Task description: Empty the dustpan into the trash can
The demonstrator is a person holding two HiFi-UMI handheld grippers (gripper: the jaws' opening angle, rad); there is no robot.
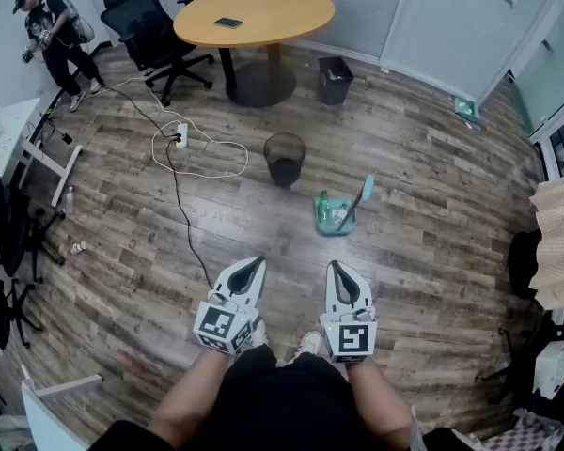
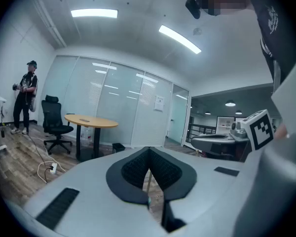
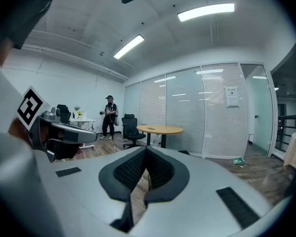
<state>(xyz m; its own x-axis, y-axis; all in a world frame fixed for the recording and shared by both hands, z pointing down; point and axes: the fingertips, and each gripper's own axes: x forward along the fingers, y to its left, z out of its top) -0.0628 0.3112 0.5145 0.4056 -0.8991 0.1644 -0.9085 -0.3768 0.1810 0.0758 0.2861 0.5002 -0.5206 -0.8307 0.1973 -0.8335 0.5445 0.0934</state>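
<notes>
The left gripper (image 1: 254,265) is held low and almost level in front of the person. Its jaws are pressed together with nothing between them, and I think it is only being carried, since no object is within reach. Well ahead of these jaws, a little to their right, the mesh trash can (image 1: 285,158) stands upright on the floor, its mouth open to receive. Nearer, almost straight ahead of the right jaws, the teal dustpan (image 1: 335,216) rests on the floor apart from the can. Its long handle leans upward, so it is easy to take. The right gripper (image 1: 336,269) also has its jaws together and empty. It seems the natural one to open for that handle.
</notes>
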